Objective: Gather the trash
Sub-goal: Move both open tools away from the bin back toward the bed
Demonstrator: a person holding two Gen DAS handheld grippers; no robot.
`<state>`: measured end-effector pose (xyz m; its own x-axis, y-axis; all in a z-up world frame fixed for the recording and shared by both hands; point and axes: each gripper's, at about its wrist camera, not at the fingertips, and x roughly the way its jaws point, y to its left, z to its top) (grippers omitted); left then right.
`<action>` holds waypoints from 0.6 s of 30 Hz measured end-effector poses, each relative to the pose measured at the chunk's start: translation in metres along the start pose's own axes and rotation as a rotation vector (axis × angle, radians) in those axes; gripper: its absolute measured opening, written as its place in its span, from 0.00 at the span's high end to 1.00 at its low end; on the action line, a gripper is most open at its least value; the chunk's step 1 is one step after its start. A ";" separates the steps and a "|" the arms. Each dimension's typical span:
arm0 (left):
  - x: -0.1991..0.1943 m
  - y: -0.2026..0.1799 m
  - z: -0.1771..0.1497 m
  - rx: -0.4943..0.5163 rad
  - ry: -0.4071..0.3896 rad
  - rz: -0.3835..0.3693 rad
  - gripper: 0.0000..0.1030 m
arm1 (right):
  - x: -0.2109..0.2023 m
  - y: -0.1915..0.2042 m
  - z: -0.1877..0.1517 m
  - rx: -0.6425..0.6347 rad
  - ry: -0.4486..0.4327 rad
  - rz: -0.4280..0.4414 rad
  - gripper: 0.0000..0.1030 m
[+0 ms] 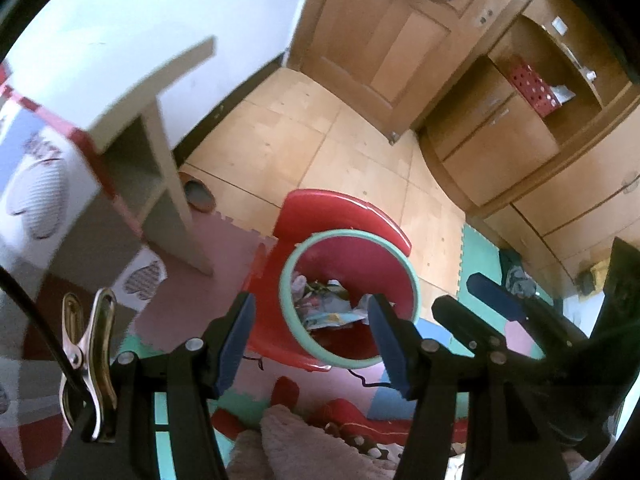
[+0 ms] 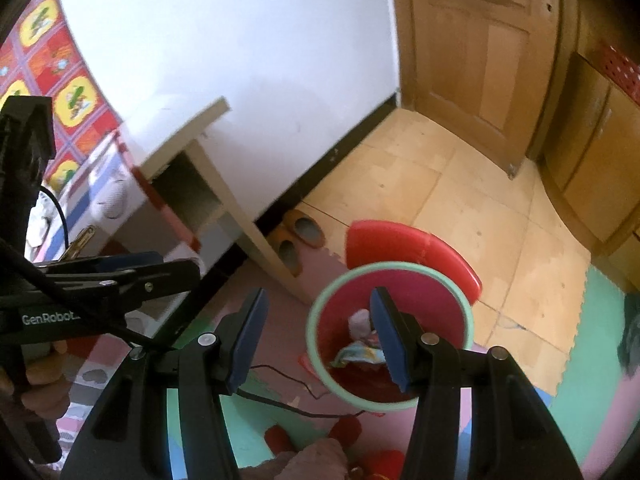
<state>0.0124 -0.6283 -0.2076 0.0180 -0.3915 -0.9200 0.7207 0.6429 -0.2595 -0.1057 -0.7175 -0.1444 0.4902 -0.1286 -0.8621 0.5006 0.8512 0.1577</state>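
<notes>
In the left wrist view the left gripper (image 1: 312, 340) hangs in front of the red bin (image 1: 352, 260), and its fingers (image 1: 236, 340) cover both sides of the rim and part of the crumpled trash (image 1: 328, 304) inside, too jumbled to tell piece from piece. The bedcover (image 1: 36, 196) at the left is smeared by blur and its lettering cannot be read. In the right wrist view a finger of the right gripper (image 2: 320, 344) hides part of the bin's contents, the bin's near rim is blurred, and the slippers (image 2: 298, 236) by the wall are partly behind a wooden leg (image 2: 240, 208). The red basket (image 2: 620, 68) is cut off by the picture's edge
</notes>
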 end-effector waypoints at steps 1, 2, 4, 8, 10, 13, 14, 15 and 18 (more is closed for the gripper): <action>-0.005 0.004 0.000 -0.007 -0.005 0.003 0.40 | -0.002 0.006 0.002 -0.010 -0.004 0.007 0.47; -0.010 0.008 -0.001 -0.015 -0.011 0.006 0.40 | -0.005 0.011 0.003 -0.017 -0.008 0.013 0.47; -0.022 0.017 -0.002 -0.035 -0.026 0.010 0.40 | -0.009 0.025 0.006 -0.040 -0.016 0.028 0.47; -0.044 0.035 -0.006 -0.073 -0.055 0.025 0.40 | -0.015 0.049 0.012 -0.080 -0.027 0.057 0.47; -0.056 0.044 -0.009 -0.090 -0.067 0.037 0.40 | -0.018 0.062 0.014 -0.099 -0.030 0.079 0.47; -0.074 0.058 -0.014 -0.129 -0.085 0.044 0.40 | -0.023 0.085 0.017 -0.135 -0.037 0.108 0.47; -0.079 0.062 -0.016 -0.138 -0.089 0.044 0.40 | -0.025 0.093 0.017 -0.147 -0.038 0.119 0.47; -0.086 0.068 -0.019 -0.151 -0.094 0.049 0.40 | -0.027 0.099 0.017 -0.157 -0.040 0.128 0.47; -0.105 0.084 -0.027 -0.189 -0.115 0.063 0.40 | -0.031 0.121 0.018 -0.189 -0.046 0.160 0.47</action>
<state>0.0525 -0.5154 -0.1404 0.1459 -0.4120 -0.8994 0.5732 0.7762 -0.2626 -0.0472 -0.6199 -0.0896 0.5866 -0.0041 -0.8098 0.2738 0.9421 0.1936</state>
